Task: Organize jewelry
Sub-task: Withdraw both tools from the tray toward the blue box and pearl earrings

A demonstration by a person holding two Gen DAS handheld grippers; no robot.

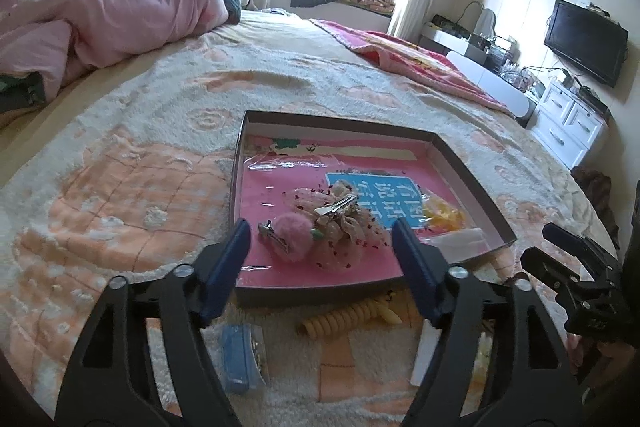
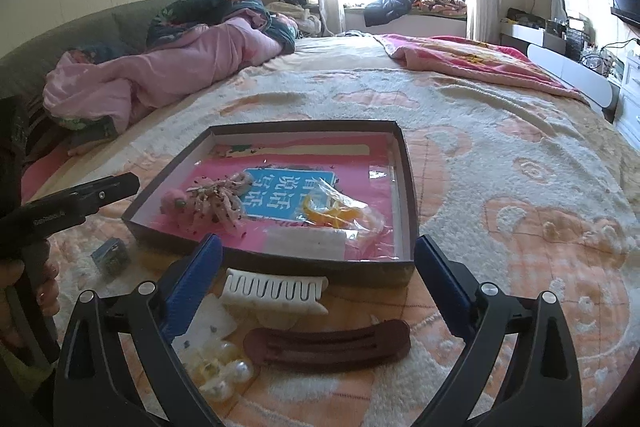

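A shallow dark box point(image 1: 476, 171) point(image 2: 404, 167) with a pink lining lies on the bed. In it are a pink pompom clip point(image 1: 290, 237) point(image 2: 174, 203), a sheer bow clip point(image 1: 344, 223) point(image 2: 218, 201) and a yellow item in a plastic bag point(image 1: 444, 215) point(image 2: 334, 213). My left gripper point(image 1: 322, 237) is open and empty over the box's near edge. My right gripper point(image 2: 318, 257) is open and empty above a white claw clip point(image 2: 276, 291), a brown barrette point(image 2: 328, 345) and a pearl piece point(image 2: 224, 371) lying in front of the box.
In front of the box a yellow spiral hair tie point(image 1: 344, 319) and a small blue box point(image 1: 240, 355) point(image 2: 112, 255) lie on the fleecy blanket point(image 2: 520, 187). A pink duvet point(image 1: 100, 23) is heaped at the far left. A TV point(image 1: 584, 43) and white drawers point(image 1: 568, 123) stand at the right.
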